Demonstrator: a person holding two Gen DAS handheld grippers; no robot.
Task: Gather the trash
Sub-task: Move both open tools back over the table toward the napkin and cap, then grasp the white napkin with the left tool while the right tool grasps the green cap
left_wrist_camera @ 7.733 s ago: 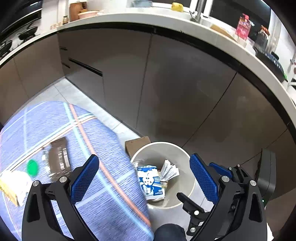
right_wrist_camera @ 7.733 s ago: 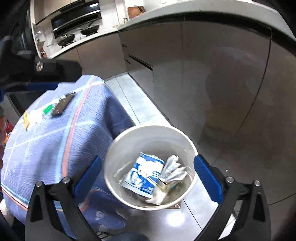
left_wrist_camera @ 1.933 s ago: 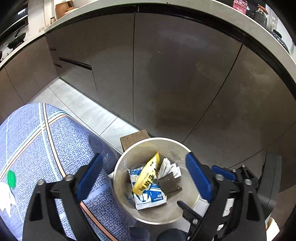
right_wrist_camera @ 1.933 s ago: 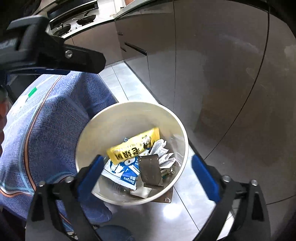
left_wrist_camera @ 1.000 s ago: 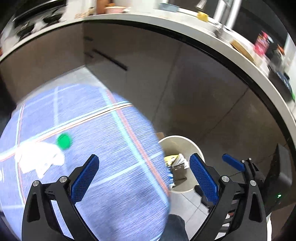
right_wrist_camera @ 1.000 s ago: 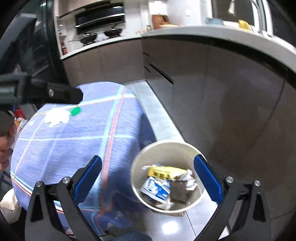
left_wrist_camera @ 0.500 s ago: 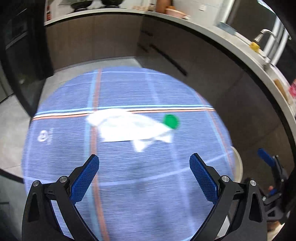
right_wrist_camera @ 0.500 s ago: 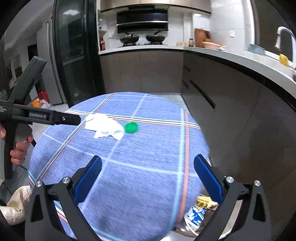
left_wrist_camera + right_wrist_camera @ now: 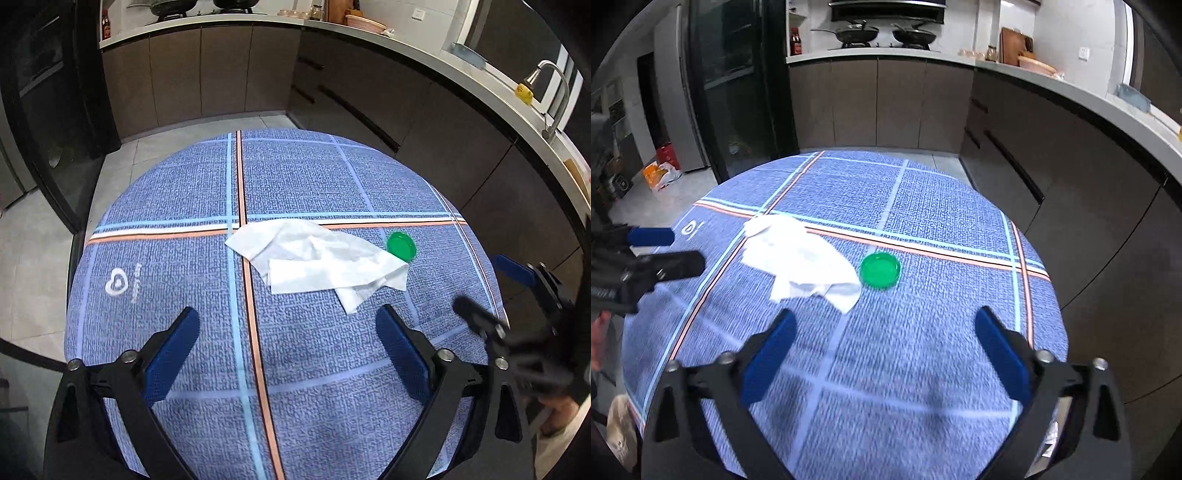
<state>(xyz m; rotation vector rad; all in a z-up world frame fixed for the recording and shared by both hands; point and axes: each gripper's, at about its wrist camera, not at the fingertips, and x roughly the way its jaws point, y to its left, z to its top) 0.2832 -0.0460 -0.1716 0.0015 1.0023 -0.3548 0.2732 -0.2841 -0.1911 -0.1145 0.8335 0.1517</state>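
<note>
A crumpled white tissue (image 9: pixel 317 260) lies near the middle of the round table with the blue checked cloth (image 9: pixel 184 206). It also shows in the right wrist view (image 9: pixel 798 256). A green bottle cap (image 9: pixel 401 246) sits just right of the tissue, also in the right wrist view (image 9: pixel 880 270). My left gripper (image 9: pixel 288 339) is open and empty, above the cloth short of the tissue. My right gripper (image 9: pixel 884 345) is open and empty, short of the cap. The trash bin is out of view.
Dark kitchen cabinets (image 9: pixel 369 92) with a pale counter curve around the table's far and right sides. A tall black fridge (image 9: pixel 738 85) stands at the far left. The right gripper's body (image 9: pixel 517 332) shows at the table's right edge.
Both grippers have swung from over the trash bin back to the table. The bin has left both views. The tissue and the cap have not moved on the cloth.
</note>
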